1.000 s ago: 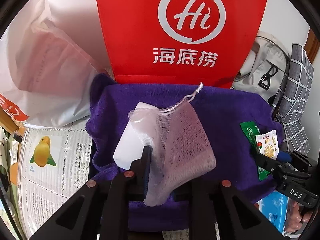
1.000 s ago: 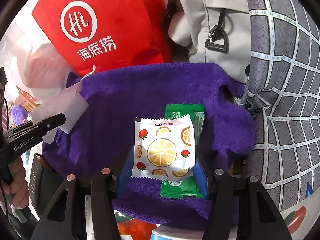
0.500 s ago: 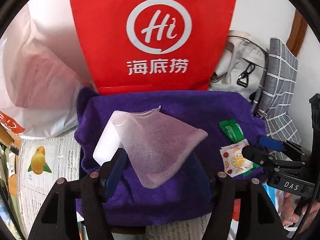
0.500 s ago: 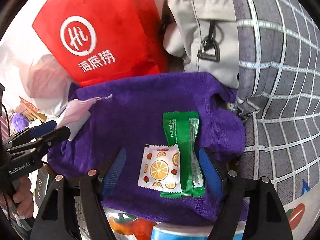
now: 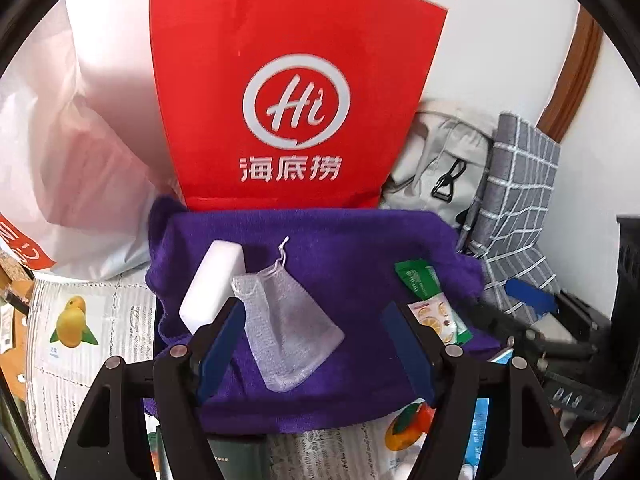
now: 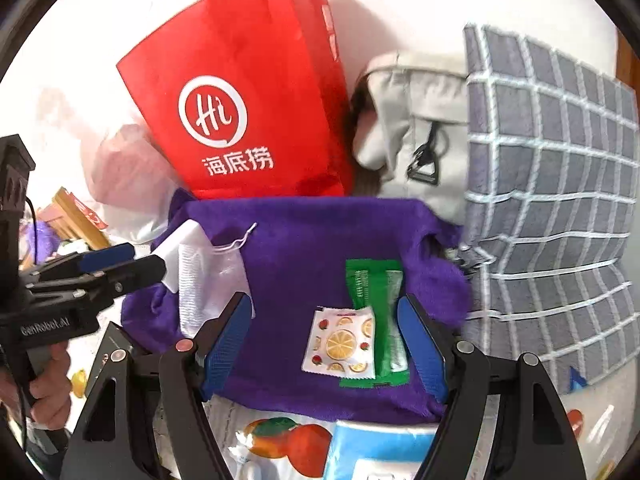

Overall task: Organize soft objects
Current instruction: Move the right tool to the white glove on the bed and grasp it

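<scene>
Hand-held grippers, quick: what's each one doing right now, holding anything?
Left hand-held gripper: open, holding nothing; mesh pouch lies loose on the purple towel.
Right hand-held gripper: open, holding nothing; citrus packet lies between the jaws.

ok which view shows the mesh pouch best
The left wrist view: the mesh pouch lies flat, whole and centred on the purple towel. The right wrist view catches it edge-on at the left, partly behind a blue finger.

left gripper (image 5: 312, 344): black frame, blue pads, copper-coloured screws | right gripper (image 6: 326, 342): likewise | "GenRobot.AI" printed white | bare-skinned hand (image 6: 50, 380) seen
</scene>
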`<state>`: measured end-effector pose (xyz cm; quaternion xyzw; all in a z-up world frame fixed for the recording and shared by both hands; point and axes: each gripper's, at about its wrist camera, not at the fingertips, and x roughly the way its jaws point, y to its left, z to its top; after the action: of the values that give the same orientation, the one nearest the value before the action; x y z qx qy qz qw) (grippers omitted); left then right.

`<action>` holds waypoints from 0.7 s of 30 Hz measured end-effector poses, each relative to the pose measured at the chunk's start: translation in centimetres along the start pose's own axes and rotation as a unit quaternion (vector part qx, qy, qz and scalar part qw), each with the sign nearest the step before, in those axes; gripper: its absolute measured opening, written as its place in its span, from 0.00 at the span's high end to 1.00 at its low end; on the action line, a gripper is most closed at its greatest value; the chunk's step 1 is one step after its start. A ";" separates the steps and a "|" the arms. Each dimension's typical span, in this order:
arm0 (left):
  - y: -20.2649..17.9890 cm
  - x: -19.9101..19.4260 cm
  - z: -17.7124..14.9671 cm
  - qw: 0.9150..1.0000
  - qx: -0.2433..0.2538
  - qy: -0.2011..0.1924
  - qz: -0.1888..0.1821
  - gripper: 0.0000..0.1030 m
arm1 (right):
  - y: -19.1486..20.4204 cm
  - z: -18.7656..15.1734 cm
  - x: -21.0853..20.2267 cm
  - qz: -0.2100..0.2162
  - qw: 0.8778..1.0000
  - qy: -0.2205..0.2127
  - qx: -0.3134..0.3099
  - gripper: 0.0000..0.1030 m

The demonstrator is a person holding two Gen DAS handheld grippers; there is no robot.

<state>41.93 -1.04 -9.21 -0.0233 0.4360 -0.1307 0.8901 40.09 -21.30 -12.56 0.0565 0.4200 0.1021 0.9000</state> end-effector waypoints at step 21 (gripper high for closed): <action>-4.0 -9.5 -0.8 0.995 0.055 -0.084 -0.023 0.31 | 6.5 -17.0 -9.6 0.023 0.998 0.057 -0.033 0.45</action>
<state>34.89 -2.44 -1.78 0.0049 0.3512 -0.1722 0.9203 20.08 -16.91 -15.09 0.0300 0.4659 0.1396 0.8732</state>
